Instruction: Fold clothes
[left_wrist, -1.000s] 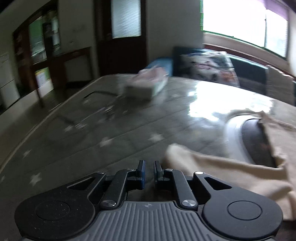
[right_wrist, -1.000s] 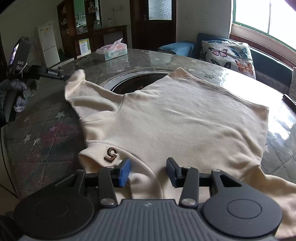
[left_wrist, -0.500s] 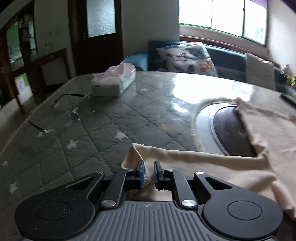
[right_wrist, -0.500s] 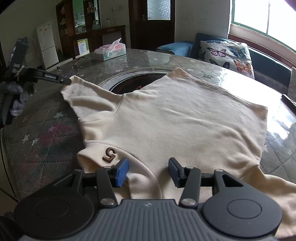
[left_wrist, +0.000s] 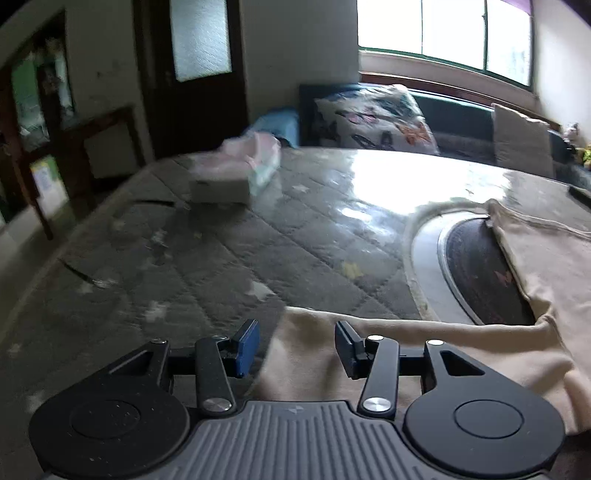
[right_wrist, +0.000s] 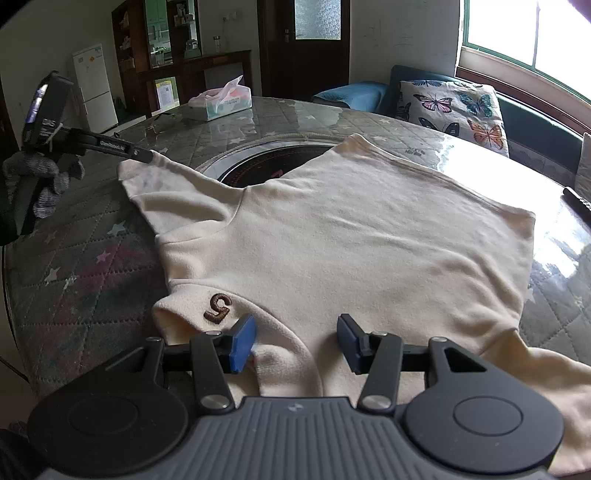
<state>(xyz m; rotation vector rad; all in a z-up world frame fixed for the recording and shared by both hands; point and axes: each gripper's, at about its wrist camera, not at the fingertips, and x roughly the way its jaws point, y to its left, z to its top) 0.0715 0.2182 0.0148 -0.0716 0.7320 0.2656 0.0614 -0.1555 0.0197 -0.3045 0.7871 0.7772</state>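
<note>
A cream sweater (right_wrist: 351, 236) with a brown "5" patch (right_wrist: 218, 313) lies spread flat on the round table (right_wrist: 85, 295). My right gripper (right_wrist: 295, 341) is open and empty, just above the collar at the near edge. My left gripper (left_wrist: 295, 349) is open, its jaws apart over the end of the left sleeve (left_wrist: 369, 339), which lies loose on the table. In the right wrist view the left gripper (right_wrist: 142, 155) shows at the sleeve's tip (right_wrist: 147, 177).
A tissue box (right_wrist: 221, 101) stands at the far side of the table. A round dark inset (left_wrist: 480, 273) sits in the table's middle, partly under the sweater. A sofa with a butterfly cushion (right_wrist: 454, 107) is behind. A dark remote (right_wrist: 578, 199) lies at the right edge.
My left gripper was shut on the sleeve end and has opened, letting it go onto the table. The sleeve now lies stretched out to the left. My right gripper has stayed open.
</note>
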